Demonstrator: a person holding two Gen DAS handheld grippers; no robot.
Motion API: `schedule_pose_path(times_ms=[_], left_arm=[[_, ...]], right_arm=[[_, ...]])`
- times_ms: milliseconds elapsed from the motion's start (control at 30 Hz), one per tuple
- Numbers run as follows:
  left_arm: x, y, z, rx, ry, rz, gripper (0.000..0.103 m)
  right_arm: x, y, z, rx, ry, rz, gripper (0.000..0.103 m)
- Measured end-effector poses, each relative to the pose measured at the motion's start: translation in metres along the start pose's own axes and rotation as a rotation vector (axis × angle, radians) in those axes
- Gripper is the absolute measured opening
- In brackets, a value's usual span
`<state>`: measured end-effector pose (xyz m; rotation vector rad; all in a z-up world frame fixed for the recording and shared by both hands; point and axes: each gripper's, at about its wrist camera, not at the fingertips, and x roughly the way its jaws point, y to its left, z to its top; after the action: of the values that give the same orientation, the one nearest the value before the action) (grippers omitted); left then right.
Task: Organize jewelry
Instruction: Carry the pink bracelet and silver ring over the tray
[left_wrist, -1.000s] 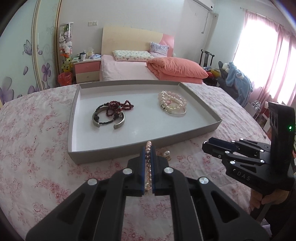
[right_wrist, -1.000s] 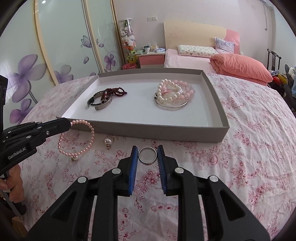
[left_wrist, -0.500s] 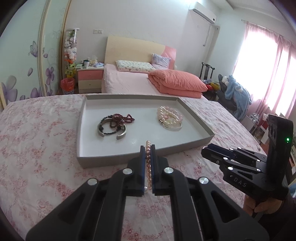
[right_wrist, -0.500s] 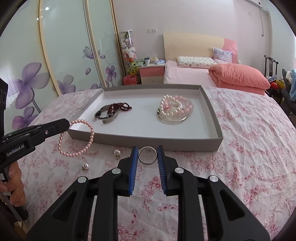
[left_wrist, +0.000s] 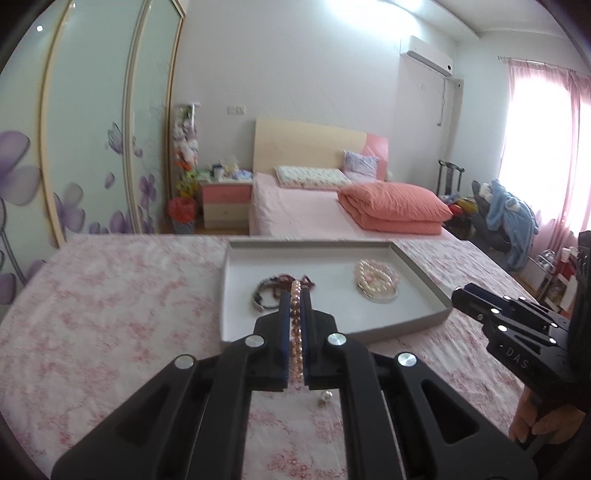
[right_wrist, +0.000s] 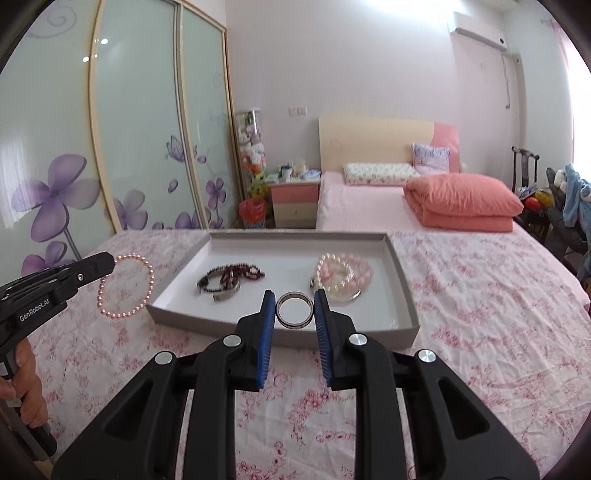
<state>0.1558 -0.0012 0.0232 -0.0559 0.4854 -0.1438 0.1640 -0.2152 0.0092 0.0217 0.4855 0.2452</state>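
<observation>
Two grippers are each carrying a piece: the left gripper (left_wrist: 295, 306) is pinching a pink bead bracelet (right_wrist: 125, 286), and the right gripper (right_wrist: 294, 314) is clamping a metal ring (right_wrist: 294, 309). Both are hanging above the near rim of the grey tray (right_wrist: 404, 291) (dark bracelets (right_wrist: 229, 278) and pearl bracelets (right_wrist: 343, 275) are already lying inside). Small pearl earrings (left_wrist: 325, 397) are waiting on the cloth, likely last.

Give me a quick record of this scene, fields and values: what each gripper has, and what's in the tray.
left gripper: shut on pink pearl bracelet
right gripper: shut on silver ring
tray: grey, on floral bedspread
tray left side: dark bead jewelry
tray right side: pink and white pearl pile
loose on bedspread: small pearl piece
</observation>
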Motion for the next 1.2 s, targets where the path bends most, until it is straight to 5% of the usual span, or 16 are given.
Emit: schedule_pose_path(times_ms=[533,1200], left_arm=[[-0.008,-0.018,0.003,0.040,-0.065,0.093,0.006],[0.012,-0.018,0.003,0.035,-0.031,0.090,0.006]], right_arm=[[-0.018,-0.006,0.017,-0.007,-0.154,-0.079,0.023],[-0.007,-0.008,0.018,0.009,-0.136,-0.072,0.023]])
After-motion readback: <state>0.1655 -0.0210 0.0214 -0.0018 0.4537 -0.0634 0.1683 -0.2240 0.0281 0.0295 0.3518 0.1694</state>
